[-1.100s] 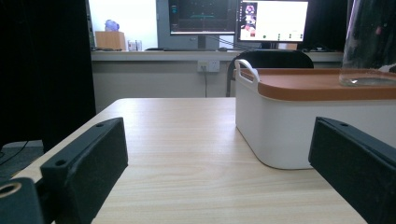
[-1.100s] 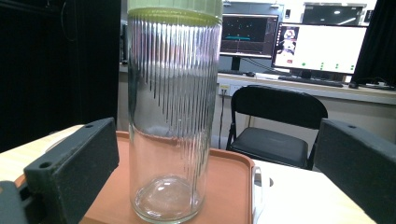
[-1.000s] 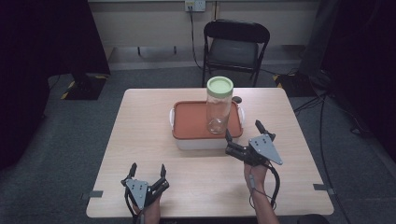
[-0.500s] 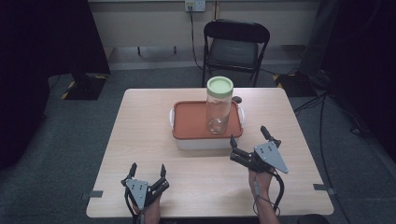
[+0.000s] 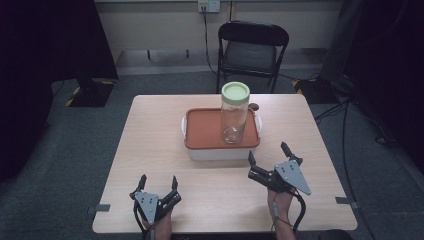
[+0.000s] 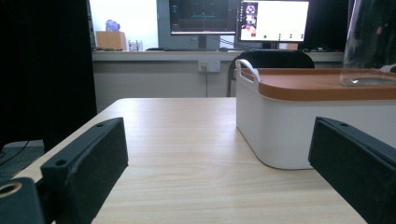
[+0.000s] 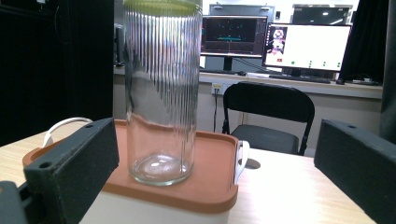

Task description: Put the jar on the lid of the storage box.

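in the high view, a tall ribbed clear glass jar with a pale green lid (image 5: 234,113) is standing upright on the flat orange lid (image 5: 206,131) of a white rectangular plastic box with small white handles (image 5: 220,151), toward the lid's right side. the box is sitting in the middle of a light wooden table (image 5: 150,135). the right gripper (image 5: 267,161), a black two-jaw tool topped by a grey three-cornered plate, is hovering just off the box's near right corner, its jaws standing apart and holding nothing, pointing up-left toward the jar. the left gripper (image 5: 158,183) is sitting near the table's front edge, well apart from the box, jaws likewise spread and empty. a black folding chair (image 5: 253,47) is standing beyond the far side of the table.

in the left gripper view, the two black jaws are rising wide apart from the bottom corners with bare tabletop between them. the white box (image 6: 299,123) is lying ahead to the right, its orange lid (image 6: 322,84) carrying the base of the glass jar (image 6: 371,46) at the upper right. lit monitors (image 6: 273,21) are glowing on a desk behind.

in the right gripper view, the jaws are standing open, framing the jar (image 7: 161,93), which is sitting upright on the orange lid (image 7: 210,172) and is not touched by either jaw. the black chair (image 7: 268,116) and monitors (image 7: 308,46) are showing beyond.
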{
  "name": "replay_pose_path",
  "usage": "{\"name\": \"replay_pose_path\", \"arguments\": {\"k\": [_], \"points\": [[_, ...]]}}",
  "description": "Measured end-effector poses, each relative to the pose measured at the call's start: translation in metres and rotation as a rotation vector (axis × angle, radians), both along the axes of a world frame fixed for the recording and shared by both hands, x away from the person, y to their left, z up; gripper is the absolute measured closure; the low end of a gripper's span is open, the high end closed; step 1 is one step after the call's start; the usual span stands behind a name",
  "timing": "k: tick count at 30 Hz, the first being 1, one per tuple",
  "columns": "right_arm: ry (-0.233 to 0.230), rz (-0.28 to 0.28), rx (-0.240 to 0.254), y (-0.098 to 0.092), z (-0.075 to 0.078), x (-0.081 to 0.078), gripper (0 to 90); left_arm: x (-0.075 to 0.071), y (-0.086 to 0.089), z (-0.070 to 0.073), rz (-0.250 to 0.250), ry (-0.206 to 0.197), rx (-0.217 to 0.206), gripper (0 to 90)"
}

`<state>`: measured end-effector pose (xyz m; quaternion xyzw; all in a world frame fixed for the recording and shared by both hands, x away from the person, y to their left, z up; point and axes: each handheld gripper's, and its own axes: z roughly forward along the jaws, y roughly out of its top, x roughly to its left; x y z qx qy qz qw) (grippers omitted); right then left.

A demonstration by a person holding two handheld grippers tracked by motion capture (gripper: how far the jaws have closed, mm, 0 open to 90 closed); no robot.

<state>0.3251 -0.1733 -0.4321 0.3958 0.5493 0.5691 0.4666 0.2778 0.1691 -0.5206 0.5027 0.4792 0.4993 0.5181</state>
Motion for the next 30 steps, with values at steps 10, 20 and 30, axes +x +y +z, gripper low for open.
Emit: {"name": "replay_pose_path", "arguments": {"k": [10, 20, 30], "points": [[0.019, -0.006, -0.008, -0.004, -0.011, -0.01, 0.0, 0.0, 0.0, 0.0, 0.0, 0.0, 0.0, 4.3], [0.009, -0.023, 0.0, -0.01, -0.019, -0.019, 0.0, 0.0, 0.0, 0.0, 0.0, 0.0, 0.0, 4.3], [0.004, -0.047, 0.013, -0.018, -0.028, -0.026, 0.0, 0.0, 0.0, 0.0, 0.0, 0.0, 0.0, 4.2]]}}
